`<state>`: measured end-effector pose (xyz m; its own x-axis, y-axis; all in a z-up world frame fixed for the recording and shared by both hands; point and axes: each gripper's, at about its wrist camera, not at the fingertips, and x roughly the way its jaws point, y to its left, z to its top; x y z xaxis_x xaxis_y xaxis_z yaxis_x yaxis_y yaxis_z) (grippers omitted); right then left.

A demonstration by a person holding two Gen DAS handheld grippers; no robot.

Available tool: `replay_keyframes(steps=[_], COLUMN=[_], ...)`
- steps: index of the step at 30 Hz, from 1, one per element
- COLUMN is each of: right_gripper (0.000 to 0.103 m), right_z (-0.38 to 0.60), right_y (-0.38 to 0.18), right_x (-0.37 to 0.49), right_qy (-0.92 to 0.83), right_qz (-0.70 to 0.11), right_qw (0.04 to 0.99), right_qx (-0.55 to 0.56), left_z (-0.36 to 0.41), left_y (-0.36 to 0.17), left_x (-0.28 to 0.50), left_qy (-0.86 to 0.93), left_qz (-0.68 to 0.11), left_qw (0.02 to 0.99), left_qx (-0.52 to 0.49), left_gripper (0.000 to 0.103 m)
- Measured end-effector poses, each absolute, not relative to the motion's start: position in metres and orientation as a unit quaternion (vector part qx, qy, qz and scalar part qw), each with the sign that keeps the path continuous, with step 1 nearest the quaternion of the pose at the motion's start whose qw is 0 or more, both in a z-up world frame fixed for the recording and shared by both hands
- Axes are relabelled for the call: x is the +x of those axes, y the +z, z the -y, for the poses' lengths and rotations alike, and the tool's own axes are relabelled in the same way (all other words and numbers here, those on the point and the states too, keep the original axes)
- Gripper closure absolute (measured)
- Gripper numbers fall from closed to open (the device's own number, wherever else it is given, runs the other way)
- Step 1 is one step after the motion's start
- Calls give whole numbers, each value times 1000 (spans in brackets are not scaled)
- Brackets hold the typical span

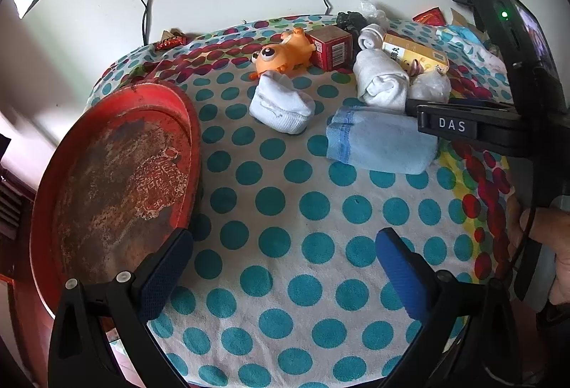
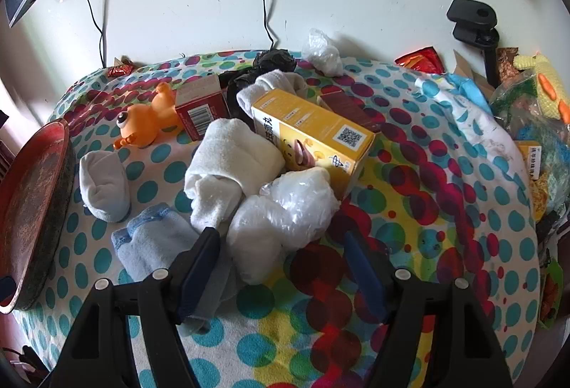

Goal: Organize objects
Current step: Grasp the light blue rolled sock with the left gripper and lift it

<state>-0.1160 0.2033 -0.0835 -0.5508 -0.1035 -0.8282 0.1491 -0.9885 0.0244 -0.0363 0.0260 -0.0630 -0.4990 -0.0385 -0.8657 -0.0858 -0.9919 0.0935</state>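
Left hand-held gripper: I have the left hand-held gripper (image 1: 285, 267) hovering over bare polka-dot cloth (image 1: 285, 195), its blue pads wide apart and holding nothing.
Right hand-held gripper: the right hand-held gripper (image 2: 281, 267) sits low at the near edge of the pile, fingers spread. The crumpled plastic bag (image 2: 285, 210) lies just ahead of the gap and the blue folded towel (image 2: 153, 245) lies against and partly under its left finger. Nothing is clamped.
Tray: a worn red round tray (image 1: 117, 174) rests at the left edge of the tabletop, tilted, with nothing in it; I judge it the likely place to gather things.
Soft items: the white rolled towel (image 2: 228, 170) leans on the yellow medicine box (image 2: 320, 135); a pale sock bundle (image 1: 281, 106) lies apart, nearer the tray.
Other items: an orange rubber toy (image 1: 281, 55) touches a small red box (image 1: 331, 46) at the back.
Handling, bag: light, slippery and crushable, I expect; I would pinch it through the bulk of its middle rather than a loose edge.
Handling, towels: soft and yielding, likely to unroll; a grip across the roll's waist should keep it together.
Handling, box: stiff cardboard, light; take it across its narrow faces.
Risk: lifting the bag may nudge the white roll resting against it.
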Motion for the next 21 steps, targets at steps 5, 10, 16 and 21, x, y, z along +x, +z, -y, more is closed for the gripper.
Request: replay_keyframes(steps=[5, 10, 16, 21], right_gripper=[63, 66, 66, 66], right_z=[-210, -224, -258, -278], right_y=[-97, -94, -91, -99], right_x=[-124, -115, -106, -108], right_qy=[-868, -875, -889, -891], right_qz=[13, 25, 22, 30], right_qw=[90, 102, 74, 73], right_qx=[489, 473, 452, 447], left_z=[-32, -44, -53, -61], left_y=[-63, -61, -61, -62], left_x=[-44, -54, -69, -87], left_qy=[860, 857, 841, 829], left_qz=[-59, -53, 1, 43], left_qw=[14, 17, 33, 34], left_qx=[-507, -513, -540, -557], left_gripper=[1, 1, 1, 1])
